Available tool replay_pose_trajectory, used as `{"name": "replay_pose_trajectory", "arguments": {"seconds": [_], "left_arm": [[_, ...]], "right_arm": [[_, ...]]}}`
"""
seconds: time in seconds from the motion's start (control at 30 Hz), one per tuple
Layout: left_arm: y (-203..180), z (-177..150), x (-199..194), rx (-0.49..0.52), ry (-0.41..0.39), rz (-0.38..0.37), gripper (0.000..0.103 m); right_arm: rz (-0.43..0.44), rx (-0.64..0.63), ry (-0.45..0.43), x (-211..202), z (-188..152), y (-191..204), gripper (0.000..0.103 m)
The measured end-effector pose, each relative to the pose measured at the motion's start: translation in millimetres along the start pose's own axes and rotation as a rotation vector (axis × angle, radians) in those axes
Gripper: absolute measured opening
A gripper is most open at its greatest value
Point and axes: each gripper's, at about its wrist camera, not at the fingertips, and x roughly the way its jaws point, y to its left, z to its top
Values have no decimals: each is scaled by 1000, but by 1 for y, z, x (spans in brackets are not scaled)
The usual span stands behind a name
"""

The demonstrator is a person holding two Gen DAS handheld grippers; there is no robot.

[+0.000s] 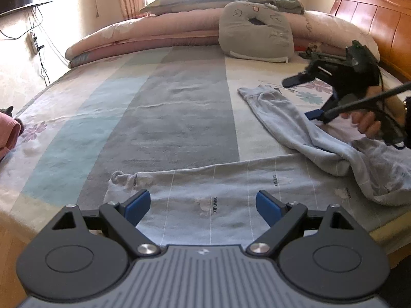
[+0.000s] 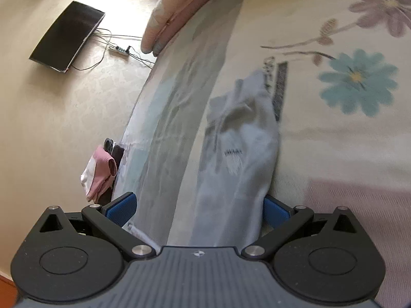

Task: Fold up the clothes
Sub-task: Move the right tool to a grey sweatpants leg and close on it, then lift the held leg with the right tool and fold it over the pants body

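A pair of light grey-blue trousers [image 1: 218, 200] lies on the bed. One leg runs across the near edge, under my left gripper [image 1: 203, 206], which is open and empty just above it. The other leg [image 1: 287, 118] angles away toward the headboard. My right gripper [image 1: 310, 95] hovers above that leg at the right, held by a hand. In the right wrist view that leg [image 2: 239, 159] lies between the spread fingers of the right gripper [image 2: 199, 209], which is open.
The bed sheet [image 1: 177, 107] has grey, teal and floral bands. A grey cushion [image 1: 257, 33], pink quilts [image 1: 143, 36] and a wooden headboard [image 1: 377, 23] are at the far end. Pink clothes [image 2: 100, 174] lie at the bed's left edge. A TV [image 2: 66, 36] hangs on the wall.
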Motion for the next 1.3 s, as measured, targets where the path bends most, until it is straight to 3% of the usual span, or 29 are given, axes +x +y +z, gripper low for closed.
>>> {"name": "replay_pose_trajectory", "arguments": {"seconds": [0.1, 0.2, 0.3, 0.53, 0.67, 0.93, 1.3], "left_arm": [[2, -4, -3, -13, -1, -2, 89], [8, -9, -6, -42, -4, -9, 89], [11, -10, -5, -58, 0, -4, 89], [14, -14, -7, -71, -12, -1, 89], [22, -17, -5, -89, -2, 11, 89], [37, -18, 5, -135, 12, 37, 89], [53, -30, 1, -195, 26, 66, 89]], "right_arm": [[28, 34, -6, 1, 1, -3, 103], [130, 36, 69, 5, -9, -3, 103], [127, -34, 83, 9, -9, 1, 103], [150, 89, 33, 15, 16, 0, 103], [216, 29, 29, 5, 10, 29, 103], [254, -90, 89, 3, 2, 91, 103], [275, -172, 230, 49, -27, 151, 103]]}}
